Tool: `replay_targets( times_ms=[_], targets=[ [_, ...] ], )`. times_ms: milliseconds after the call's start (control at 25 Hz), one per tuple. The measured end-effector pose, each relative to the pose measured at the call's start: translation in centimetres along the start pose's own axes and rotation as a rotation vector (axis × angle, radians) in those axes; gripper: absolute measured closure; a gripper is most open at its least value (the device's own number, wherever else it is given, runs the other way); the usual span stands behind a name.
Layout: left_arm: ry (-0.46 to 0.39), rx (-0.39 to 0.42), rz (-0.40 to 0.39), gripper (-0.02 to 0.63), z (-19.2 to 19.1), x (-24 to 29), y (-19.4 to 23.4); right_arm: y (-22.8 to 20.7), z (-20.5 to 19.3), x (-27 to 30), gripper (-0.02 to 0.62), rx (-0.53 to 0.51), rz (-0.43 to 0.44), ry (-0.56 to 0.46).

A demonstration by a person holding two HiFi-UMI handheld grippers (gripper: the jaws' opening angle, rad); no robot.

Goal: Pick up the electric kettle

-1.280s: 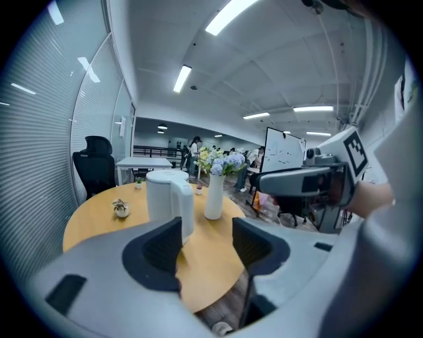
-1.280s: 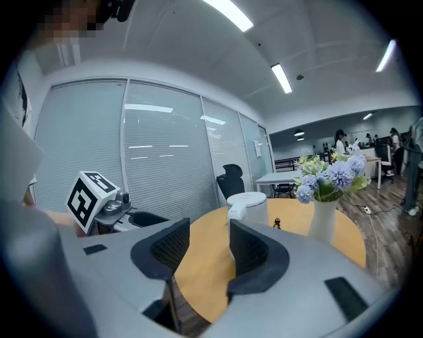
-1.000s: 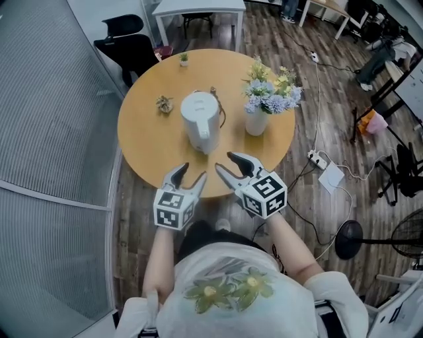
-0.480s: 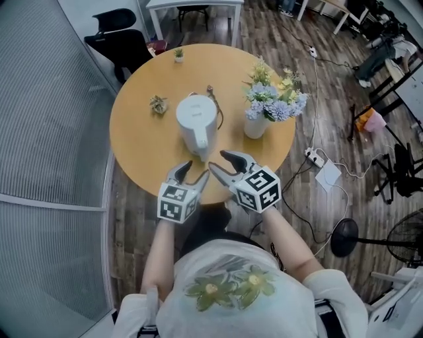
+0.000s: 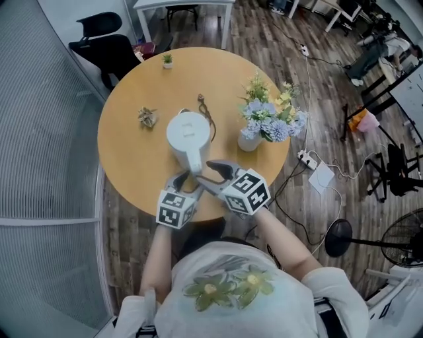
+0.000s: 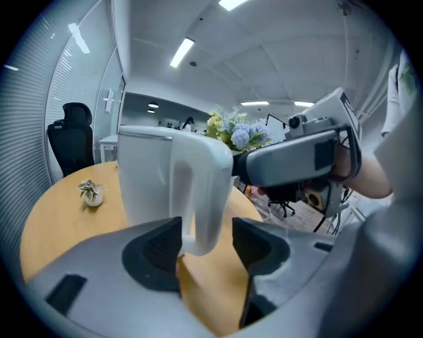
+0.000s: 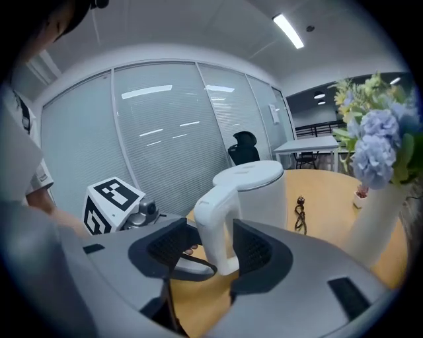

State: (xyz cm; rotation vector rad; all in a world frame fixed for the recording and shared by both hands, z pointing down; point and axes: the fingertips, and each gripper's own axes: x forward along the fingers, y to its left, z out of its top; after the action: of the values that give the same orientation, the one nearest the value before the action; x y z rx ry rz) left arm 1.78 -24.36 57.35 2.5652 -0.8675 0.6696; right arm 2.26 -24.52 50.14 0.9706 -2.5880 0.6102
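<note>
Left gripper, right gripper (jaws opening) reached the kettle handle.

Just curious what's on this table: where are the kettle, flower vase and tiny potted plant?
electric kettle [image 5: 187, 130], head view, on its round lid.
flower vase [image 5: 247, 141], head view, on the white body.
tiny potted plant [image 5: 167, 59], head view, on its leaves.

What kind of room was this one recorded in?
Probably an office or lab: a black office chair by a glass partition, a white desk behind the round wooden table, and a power strip with cables on the floor.
</note>
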Motion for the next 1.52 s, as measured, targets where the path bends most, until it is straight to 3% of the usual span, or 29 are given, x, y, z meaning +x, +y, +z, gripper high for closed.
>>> replay_targets(
  times_ms=[400,720,1040,1160,1520],
  targets=[
    [0.037,0.003,-0.108,0.383,-0.8,2.5,0.0,-0.2,-1.3,3.0,0.380,0.012,0.147,0.106],
    [0.043,-0.009,-0.143,0.385,-1.7,3.4,-0.6,0.2,-0.6,3.8,0.382,0.047,0.245,0.066],
    [0.015,-0.039,-0.126,0.418,-1.0,3.9,-0.2,0.3,-0.5,4.0,0.383,0.033,0.272,0.053],
    [0.008,-0.025,-0.118,0.458,-0.7,4.1,-0.1,0.4,-0.5,4.0,0.392,-0.015,0.267,0.051],
    [0.003,-0.020,-0.157,0.467,-0.1,3.9,0.0,0.3,0.4,4.1,0.405,-0.068,0.247,-0.023]
  ],
)
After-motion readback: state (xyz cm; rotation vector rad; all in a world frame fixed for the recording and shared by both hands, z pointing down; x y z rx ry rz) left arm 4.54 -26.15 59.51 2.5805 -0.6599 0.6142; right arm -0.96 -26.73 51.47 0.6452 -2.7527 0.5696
